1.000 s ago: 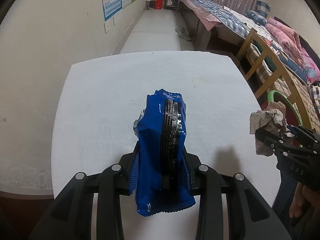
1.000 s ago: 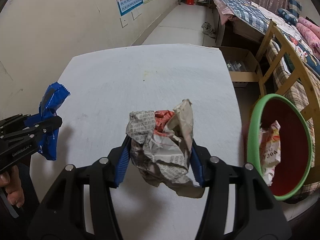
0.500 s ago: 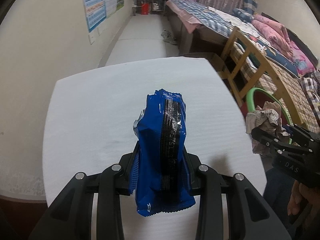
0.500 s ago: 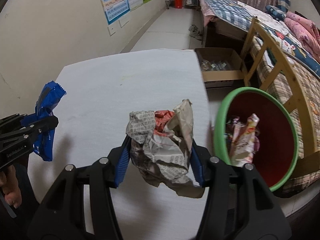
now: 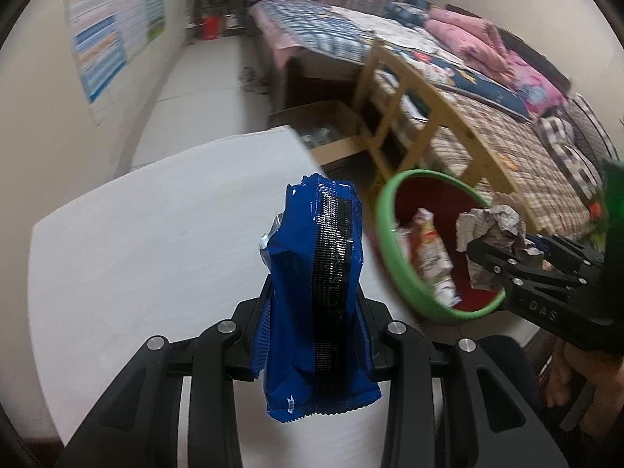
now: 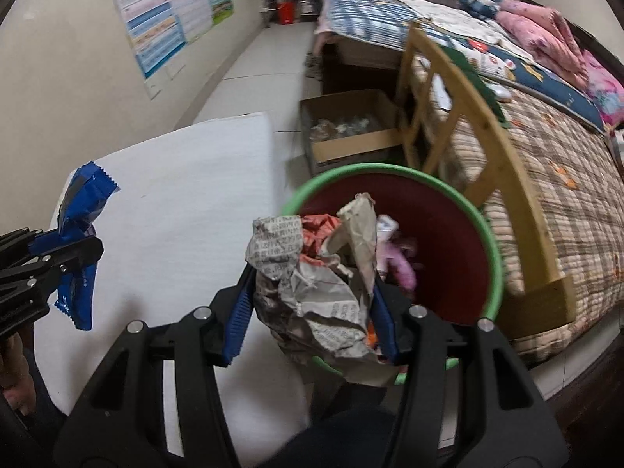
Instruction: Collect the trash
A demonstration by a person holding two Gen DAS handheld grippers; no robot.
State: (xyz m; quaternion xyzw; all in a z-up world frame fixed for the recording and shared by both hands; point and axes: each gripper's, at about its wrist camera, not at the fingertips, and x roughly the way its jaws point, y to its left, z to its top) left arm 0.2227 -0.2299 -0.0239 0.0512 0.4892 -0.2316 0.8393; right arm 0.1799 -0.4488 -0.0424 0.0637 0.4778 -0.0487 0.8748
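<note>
My left gripper (image 5: 314,312) is shut on a blue snack wrapper (image 5: 318,273) and holds it upright above the white table (image 5: 156,234); the wrapper also shows in the right wrist view (image 6: 80,241). My right gripper (image 6: 312,312) is shut on a crumpled newspaper ball (image 6: 312,273), over the near rim of the green-rimmed red trash bin (image 6: 483,241). The bin (image 5: 390,234) stands off the table's right edge and holds several wrappers. The paper ball also shows in the left wrist view (image 5: 487,230).
A wooden bed frame (image 6: 468,89) and a bed with checked bedding (image 6: 565,179) stand right of the bin. An open cardboard box (image 6: 351,132) lies on the floor beyond the table. A wall with posters (image 6: 167,19) runs along the left.
Both grippers have swung to the right with their loads. The newspaper ball went from above the table to over the bin. The bin is now closer in both views.
</note>
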